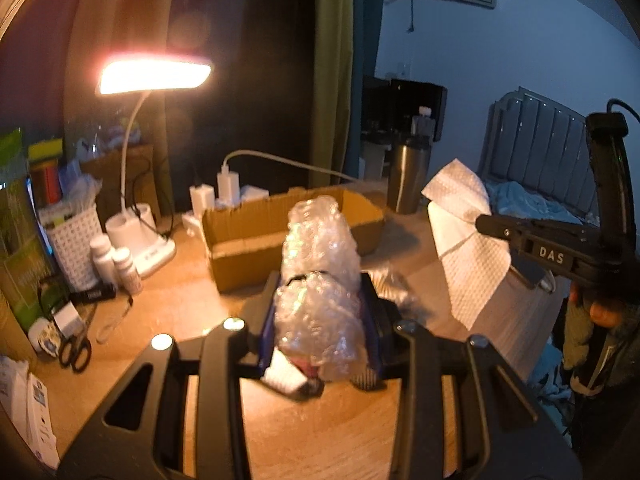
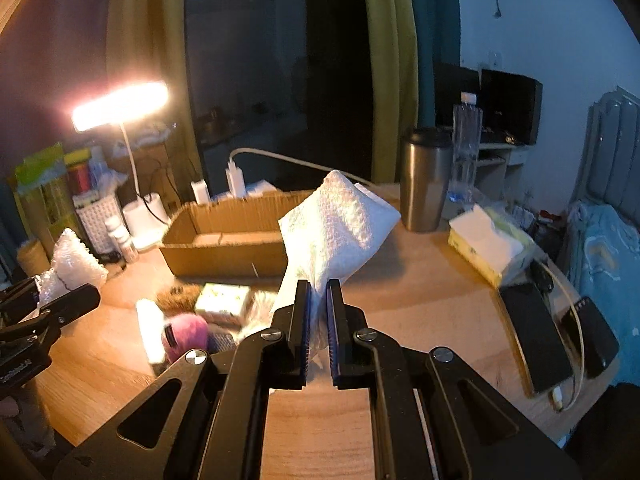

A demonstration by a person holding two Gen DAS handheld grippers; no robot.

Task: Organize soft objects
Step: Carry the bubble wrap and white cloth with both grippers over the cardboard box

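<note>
Both loads hang in the air above the tabletop [image 2: 420,300]: the left tongs [image 1: 320,312] clench a bubble-wrap wad [image 1: 320,264], the right tongs [image 2: 319,320] pinch a white cloth [image 2: 336,224]. The open cardboard box [image 2: 224,240] lies straight ahead of both, and neither looks clearly nearer.

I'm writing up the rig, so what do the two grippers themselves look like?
Both are black linkage frames with silver pivot screws and blue pads on the fingers. The left hand-held gripper matches the right hand-held gripper, whose side reads "DAS", with a black cable on top.
</note>
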